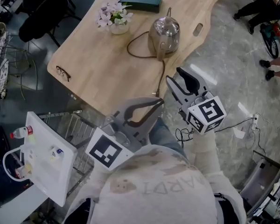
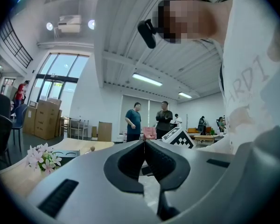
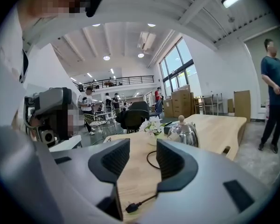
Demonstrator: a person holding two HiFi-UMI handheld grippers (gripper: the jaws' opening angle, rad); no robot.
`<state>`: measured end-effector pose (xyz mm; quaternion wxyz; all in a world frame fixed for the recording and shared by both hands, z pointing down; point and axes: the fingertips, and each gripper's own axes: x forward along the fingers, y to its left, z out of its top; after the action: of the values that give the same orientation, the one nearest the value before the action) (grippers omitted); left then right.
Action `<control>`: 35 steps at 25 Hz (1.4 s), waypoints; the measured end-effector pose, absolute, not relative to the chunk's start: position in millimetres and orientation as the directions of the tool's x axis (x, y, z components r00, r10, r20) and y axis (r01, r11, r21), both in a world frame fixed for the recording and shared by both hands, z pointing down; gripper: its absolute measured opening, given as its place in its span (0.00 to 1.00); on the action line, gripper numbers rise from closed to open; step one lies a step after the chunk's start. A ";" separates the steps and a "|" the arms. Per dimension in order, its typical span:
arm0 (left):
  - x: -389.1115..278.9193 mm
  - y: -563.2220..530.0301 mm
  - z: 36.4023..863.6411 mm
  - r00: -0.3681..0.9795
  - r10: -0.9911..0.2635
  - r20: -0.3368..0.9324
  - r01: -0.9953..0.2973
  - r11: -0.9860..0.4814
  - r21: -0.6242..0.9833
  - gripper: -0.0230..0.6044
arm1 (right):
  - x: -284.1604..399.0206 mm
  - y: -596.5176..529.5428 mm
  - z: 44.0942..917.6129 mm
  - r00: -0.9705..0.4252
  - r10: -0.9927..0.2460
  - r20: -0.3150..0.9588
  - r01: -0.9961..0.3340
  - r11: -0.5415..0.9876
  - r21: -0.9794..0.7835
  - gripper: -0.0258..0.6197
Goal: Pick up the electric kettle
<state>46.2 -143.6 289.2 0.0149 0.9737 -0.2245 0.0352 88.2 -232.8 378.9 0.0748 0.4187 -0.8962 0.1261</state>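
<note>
A shiny steel electric kettle (image 1: 164, 34) stands upright on the far right part of the wooden table (image 1: 107, 59). Its dark cord (image 1: 162, 73) runs to the table's near edge. In the right gripper view the kettle (image 3: 184, 133) shows beyond the right jaw, well ahead, and the cord's plug (image 3: 132, 207) lies low between the jaws. My right gripper (image 1: 174, 76) (image 3: 142, 155) is open and empty, off the table's near edge, short of the kettle. My left gripper (image 1: 159, 102) (image 2: 144, 141) hangs lower and nearer, tips together, holding nothing.
A small pot of pink flowers (image 1: 114, 20) and a dark tray (image 1: 141, 0) sit at the table's far side; spectacles (image 1: 63, 72) lie near its left corner. A wire rack (image 1: 70, 125) and a white stand (image 1: 46, 157) are at my left. People (image 1: 266, 3) stand at the far right.
</note>
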 end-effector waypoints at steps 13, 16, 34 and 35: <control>51.4 -183.1 307.4 0.869 -0.481 0.113 -0.488 -0.871 0.047 0.06 | 85.8 -286.4 431.6 -0.684 -0.655 0.320 -0.727 0.646 -0.232 0.30; 51.3 -189.5 309.4 0.864 -0.490 0.115 -0.498 -0.866 0.053 0.06 | 84.7 -294.4 441.9 -0.692 -0.639 0.337 -0.720 0.650 -0.245 0.30; 43.2 -213.9 323.4 0.832 -0.535 0.147 -0.548 -0.833 0.071 0.06 | 71.4 -327.5 482.9 -0.722 -0.567 0.396 -0.682 0.681 -0.268 0.30; 43.1 -214.9 324.2 0.831 -0.536 0.149 -0.550 -0.832 0.072 0.06 | 70.7 -328.8 484.3 -0.723 -0.564 0.398 -0.680 0.683 -0.268 0.30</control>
<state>43.1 -214.9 324.2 0.0559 0.9551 -0.2844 0.0613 70.7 -328.8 484.3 0.1432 0.3434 -0.9060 0.2020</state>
